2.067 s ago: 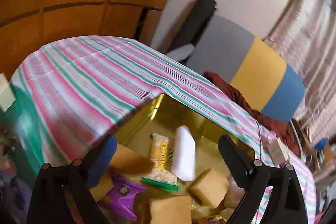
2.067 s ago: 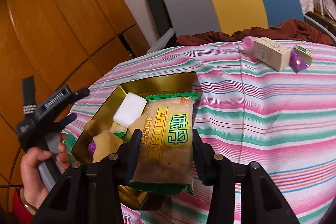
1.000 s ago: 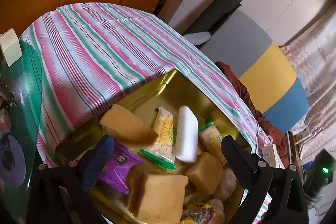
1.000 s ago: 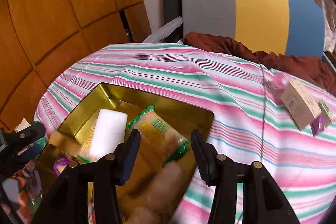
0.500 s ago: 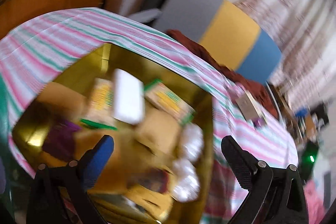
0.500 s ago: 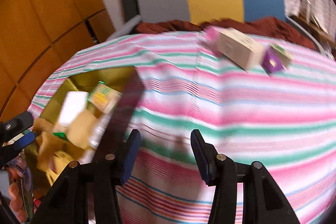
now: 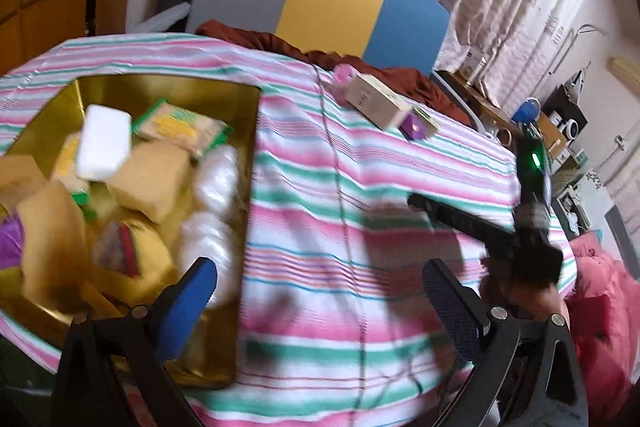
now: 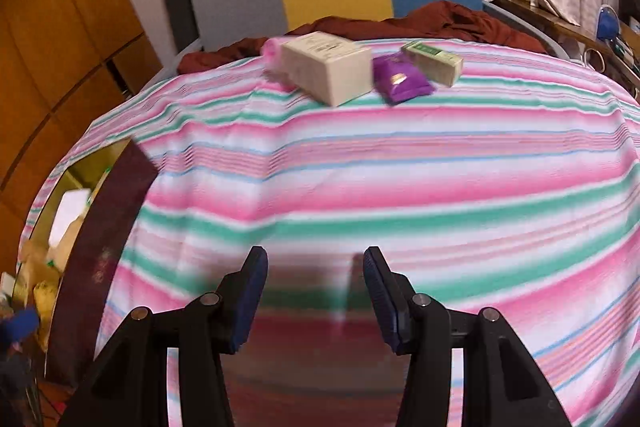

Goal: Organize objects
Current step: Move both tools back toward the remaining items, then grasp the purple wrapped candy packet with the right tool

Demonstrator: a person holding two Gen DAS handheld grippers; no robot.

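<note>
Purple foil snack packet is what my next reach turns on, and it lies on the pink, green and white striped tablecloth at the far side of the table, straight ahead of my right gripper and a little to its right, well apart from the fingertips. It sits between a cream cardboard box, which it seems to touch on its left, and a small green-topped carton just behind it on the right; a pink round thing peeks out past the box. As I judge it, the packet's long axis runs away from me, angled slightly to the left, so my jaws, set side to side, would close across its narrow width with little wrist turn. My right gripper is empty, its blue pads standing partly apart over bare cloth. My left gripper is also released and holds nothing; it hangs over the near corner of the gold rectangular tin, which is already heaped with wrapped snacks and a white block. From there the purple packet is far across the table, so the right hand is the nearer one and should take it, then carry it left to the tin.
</note>
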